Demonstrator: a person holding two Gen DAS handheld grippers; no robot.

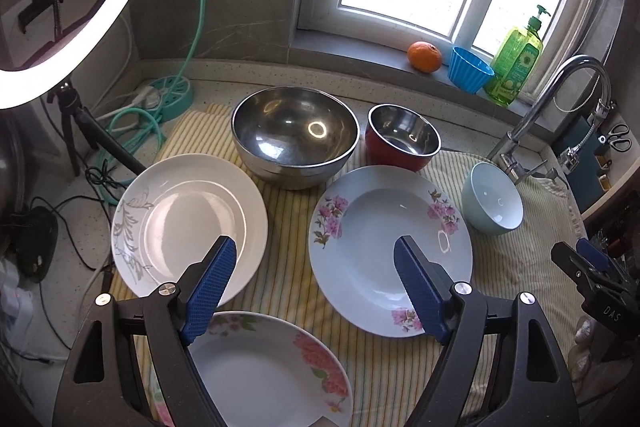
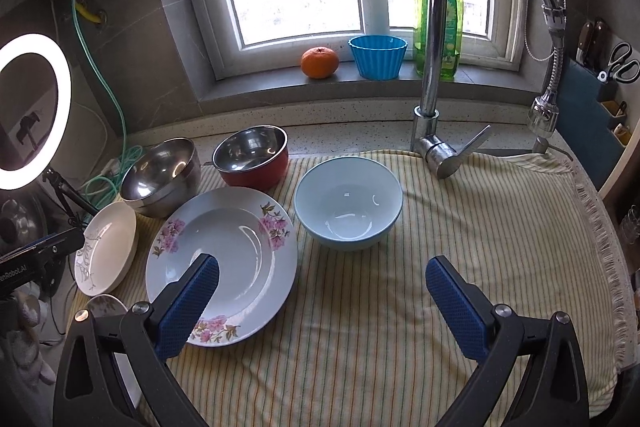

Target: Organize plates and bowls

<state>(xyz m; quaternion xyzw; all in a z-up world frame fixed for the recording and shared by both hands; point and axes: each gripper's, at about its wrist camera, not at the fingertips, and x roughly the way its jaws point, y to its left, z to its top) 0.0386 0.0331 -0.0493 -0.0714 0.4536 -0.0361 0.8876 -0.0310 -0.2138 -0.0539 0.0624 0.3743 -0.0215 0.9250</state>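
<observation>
On a striped cloth (image 1: 288, 227) lie a white plate with grey leaves (image 1: 188, 223), a pale blue plate with pink flowers (image 1: 384, 247), and a white plate with pink flowers (image 1: 272, 371) nearest me. Behind stand a large steel bowl (image 1: 294, 135), a red steel-lined bowl (image 1: 402, 137) and a light blue bowl (image 1: 494, 203). My left gripper (image 1: 316, 255) is open and empty above the cloth between the plates. My right gripper (image 2: 324, 275) is open and empty in front of the light blue bowl (image 2: 348, 203), beside the blue flowered plate (image 2: 224, 267). The right gripper also shows in the left wrist view (image 1: 580, 259).
A faucet (image 2: 436, 67) stands behind the cloth. The windowsill holds an orange (image 2: 319, 62), a blue ribbed cup (image 2: 378, 57) and a green soap bottle (image 2: 438, 27). A ring light (image 2: 32, 111) on a tripod, hoses and cables are at left. A knife and scissors rack (image 2: 608, 75) is at right.
</observation>
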